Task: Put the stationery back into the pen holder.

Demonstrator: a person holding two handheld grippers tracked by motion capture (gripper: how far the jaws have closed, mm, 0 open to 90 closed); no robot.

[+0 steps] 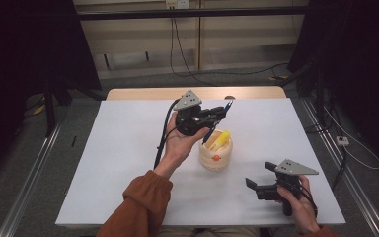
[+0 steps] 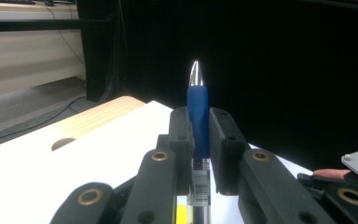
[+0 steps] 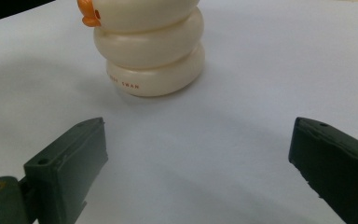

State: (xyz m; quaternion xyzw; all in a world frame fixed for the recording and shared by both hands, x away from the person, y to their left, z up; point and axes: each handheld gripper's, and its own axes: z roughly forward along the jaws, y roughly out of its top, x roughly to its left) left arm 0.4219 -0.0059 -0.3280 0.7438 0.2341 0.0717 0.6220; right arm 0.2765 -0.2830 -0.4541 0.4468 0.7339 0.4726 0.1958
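My left gripper [image 1: 221,112] hovers over the middle of the table, shut on a blue pen [image 1: 208,137]. In the left gripper view the pen [image 2: 197,105] stands between the two pads, silver tip pointing away. The pen slants down toward a cream, ring-shaped duck pen holder [image 1: 215,154], which holds a yellow item [image 1: 221,138]. My right gripper [image 1: 259,174] rests low at the front right, open, with nothing between its jaws. In the right gripper view [image 3: 198,149] the holder [image 3: 151,56] with its orange beak [image 3: 87,14] stands a short way ahead.
A white sheet [image 1: 123,148] covers the table, leaving a wooden strip [image 1: 143,93] bare at the far edge. Cables trail on the floor [image 1: 187,74] behind the table, and metal rails [image 1: 34,168] run along both sides. Dark curtains flank the room.
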